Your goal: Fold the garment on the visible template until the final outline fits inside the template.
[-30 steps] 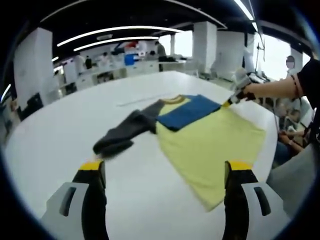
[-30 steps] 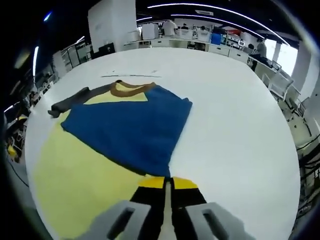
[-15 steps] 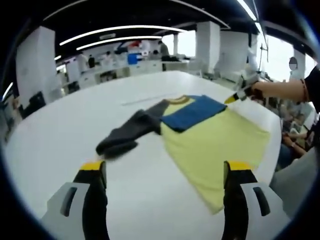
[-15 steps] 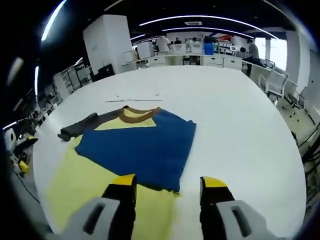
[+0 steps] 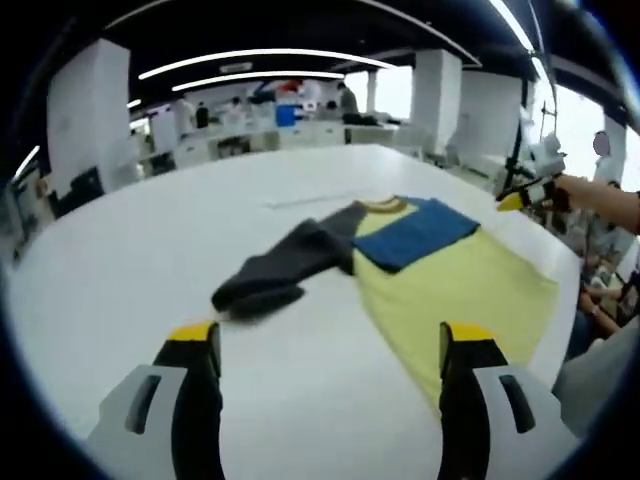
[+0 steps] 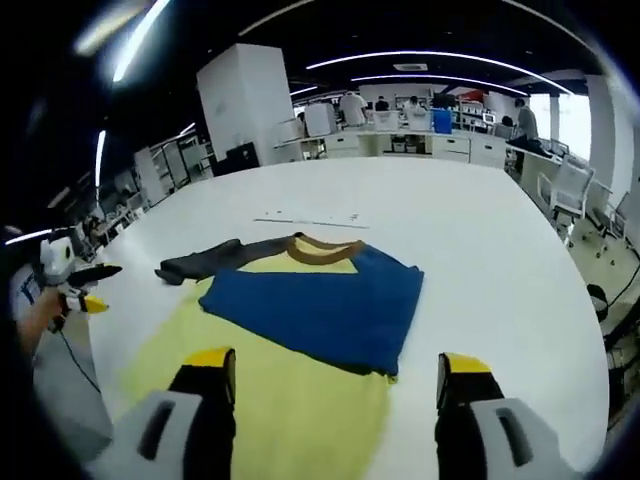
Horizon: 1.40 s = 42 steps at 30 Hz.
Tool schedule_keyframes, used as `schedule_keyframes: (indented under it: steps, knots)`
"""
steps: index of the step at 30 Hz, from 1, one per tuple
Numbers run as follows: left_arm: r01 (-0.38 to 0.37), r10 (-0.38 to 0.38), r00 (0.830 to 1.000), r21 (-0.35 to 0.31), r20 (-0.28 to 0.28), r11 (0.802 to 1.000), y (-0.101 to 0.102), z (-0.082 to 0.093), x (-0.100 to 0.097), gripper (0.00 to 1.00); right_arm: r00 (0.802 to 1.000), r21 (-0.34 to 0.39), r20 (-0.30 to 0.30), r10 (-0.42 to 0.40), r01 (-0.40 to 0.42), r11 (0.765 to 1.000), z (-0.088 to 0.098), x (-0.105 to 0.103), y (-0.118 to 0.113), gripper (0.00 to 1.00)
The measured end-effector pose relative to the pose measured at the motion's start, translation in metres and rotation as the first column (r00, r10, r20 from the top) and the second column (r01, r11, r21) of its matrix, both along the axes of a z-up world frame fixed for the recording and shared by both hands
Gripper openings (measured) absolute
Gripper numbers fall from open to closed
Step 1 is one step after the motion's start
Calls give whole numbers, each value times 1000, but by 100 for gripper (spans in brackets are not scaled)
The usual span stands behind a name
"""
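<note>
On table [image 6: 500,250], garment [image 6: 300,340] (hem cut off)

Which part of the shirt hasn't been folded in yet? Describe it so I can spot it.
On the white table lies a yellow shirt with a blue sleeve folded across its chest. The unfolded part is the dark grey sleeve, stretching away from the brown collar onto bare tabletop.

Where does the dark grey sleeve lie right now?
In the left gripper view the dark grey sleeve stretches across the white table, left of the yellow body and below the brown collar.
</note>
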<state>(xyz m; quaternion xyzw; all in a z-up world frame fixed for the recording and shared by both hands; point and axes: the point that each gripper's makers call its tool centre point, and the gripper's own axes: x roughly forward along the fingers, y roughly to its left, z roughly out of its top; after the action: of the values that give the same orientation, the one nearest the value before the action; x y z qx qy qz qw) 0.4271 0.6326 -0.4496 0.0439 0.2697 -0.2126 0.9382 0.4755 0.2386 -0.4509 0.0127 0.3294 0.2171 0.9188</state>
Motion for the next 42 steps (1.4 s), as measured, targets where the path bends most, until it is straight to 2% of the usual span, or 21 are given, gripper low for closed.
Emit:
schedule_keyframes:
  steps: [5,7,11,14,17,19,21,24,27,34,36,37,38,42]
  knots:
    - [-49,48,999,-44,-10,998,10,-7,13,83,999,22,39,36,-37,999,14,-13,12,88]
    - [-54,54,999,-48,-9,997,12,-10,17,82,996,51,76,56,-60,997,22,-16,19,90]
    - [-63,61,998,-81,-25,995,14,-19,29,77,992,85,103,77,-86,993,32,-27,29,95]
    - [-78,77,997,-75,-26,994,17,-26,38,73,989,92,125,79,-91,992,36,-33,32,98]
    - [-140,135,989,-98,-53,985,24,-36,48,66,990,92,121,73,-84,992,36,-38,32,99]
    - [-167,163,986,-120,-48,979,26,-39,54,61,991,94,113,68,-79,992,35,-42,33,97]
    - [-187,183,982,-112,-47,976,29,-44,59,57,993,101,103,59,-69,992,33,-46,34,97]
    - [-262,254,965,-152,-70,953,34,-52,65,47,994,96,96,51,-60,994,31,-50,34,96]
    - [-287,279,958,-152,-71,946,34,-54,67,40,994,69,98,54,-61,996,30,-52,34,95]
    - [-381,372,925,-179,-80,907,31,-56,73,36,995,48,83,55,-59,997,24,-54,36,93]
    - [-429,422,903,-163,-80,888,35,-57,73,35,995,31,86,60,-62,998,23,-54,37,92]
    - [-464,456,886,-153,-86,873,38,-57,72,35,994,18,89,64,-66,998,23,-54,38,92]
    - [-469,463,883,-148,-72,871,38,-55,72,36,994,14,90,66,-67,998,22,-54,38,92]
    - [-481,475,877,-150,-79,864,29,-54,72,34,994,12,87,70,-71,997,21,-54,38,92]
